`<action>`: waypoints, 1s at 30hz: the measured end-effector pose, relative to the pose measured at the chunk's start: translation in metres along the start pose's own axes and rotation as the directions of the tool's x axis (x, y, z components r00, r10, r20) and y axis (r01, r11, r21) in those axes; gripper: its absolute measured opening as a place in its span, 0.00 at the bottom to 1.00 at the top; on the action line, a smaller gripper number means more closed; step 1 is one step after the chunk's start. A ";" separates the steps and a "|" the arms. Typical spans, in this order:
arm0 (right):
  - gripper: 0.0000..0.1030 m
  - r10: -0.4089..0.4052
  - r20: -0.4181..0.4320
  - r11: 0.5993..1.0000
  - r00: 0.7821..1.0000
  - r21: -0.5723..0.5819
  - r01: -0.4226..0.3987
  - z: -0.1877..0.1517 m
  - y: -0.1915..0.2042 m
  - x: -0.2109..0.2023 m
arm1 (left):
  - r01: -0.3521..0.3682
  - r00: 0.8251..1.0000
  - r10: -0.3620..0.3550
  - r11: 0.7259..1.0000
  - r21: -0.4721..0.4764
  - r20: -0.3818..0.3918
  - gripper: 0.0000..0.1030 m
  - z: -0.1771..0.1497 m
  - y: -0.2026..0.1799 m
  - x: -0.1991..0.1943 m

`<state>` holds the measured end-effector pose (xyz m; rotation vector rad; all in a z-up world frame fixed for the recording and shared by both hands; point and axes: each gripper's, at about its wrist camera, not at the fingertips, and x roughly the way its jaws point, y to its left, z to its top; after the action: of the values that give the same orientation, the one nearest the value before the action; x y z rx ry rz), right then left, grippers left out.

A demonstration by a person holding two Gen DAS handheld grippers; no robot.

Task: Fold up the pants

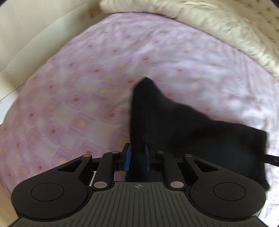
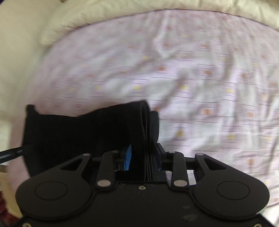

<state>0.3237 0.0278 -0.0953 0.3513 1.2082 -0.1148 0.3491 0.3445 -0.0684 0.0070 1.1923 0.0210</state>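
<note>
The black pants [image 1: 183,122] hang between my two grippers above a pink patterned bed sheet [image 1: 78,87]. My left gripper [image 1: 137,157] is shut on one corner of the pants, with cloth sticking up past the blue pads. The cloth stretches away to the right. In the right wrist view, my right gripper [image 2: 143,157] is shut on several stacked layers of the pants [image 2: 83,132], which stretch away to the left. Both views are blurred by motion.
The pink sheet [image 2: 200,87] covers the bed below. A cream duvet [image 1: 218,26] lies bunched along the far edge and shows in the right wrist view [image 2: 104,10] too. A pale wall [image 1: 26,35] borders the bed on the left.
</note>
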 end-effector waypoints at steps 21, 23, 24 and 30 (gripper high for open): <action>0.27 -0.031 0.022 0.968 0.999 -0.248 0.036 -0.065 0.044 -0.009 | 0.008 0.999 0.003 0.971 0.237 -0.048 0.16 -0.071 -0.017 0.013; 0.36 -0.027 0.035 0.967 0.999 -0.254 0.035 -0.062 0.047 -0.016 | 0.013 0.999 -0.005 0.978 0.206 -0.037 0.16 -0.068 -0.012 0.005; 0.36 -0.021 0.046 0.967 0.999 -0.252 0.032 -0.061 0.047 -0.021 | 0.009 1.000 -0.005 0.981 0.196 -0.022 0.16 -0.069 -0.011 -0.001; 0.38 -0.004 0.128 0.971 0.992 -0.237 0.035 -0.070 0.051 -0.066 | 0.049 0.996 -0.054 0.995 0.083 0.064 0.16 -0.069 -0.009 -0.053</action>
<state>0.2513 0.0920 -0.0447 0.1190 1.0857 -0.0075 0.2653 0.3343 -0.0451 0.0476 1.1258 -0.0727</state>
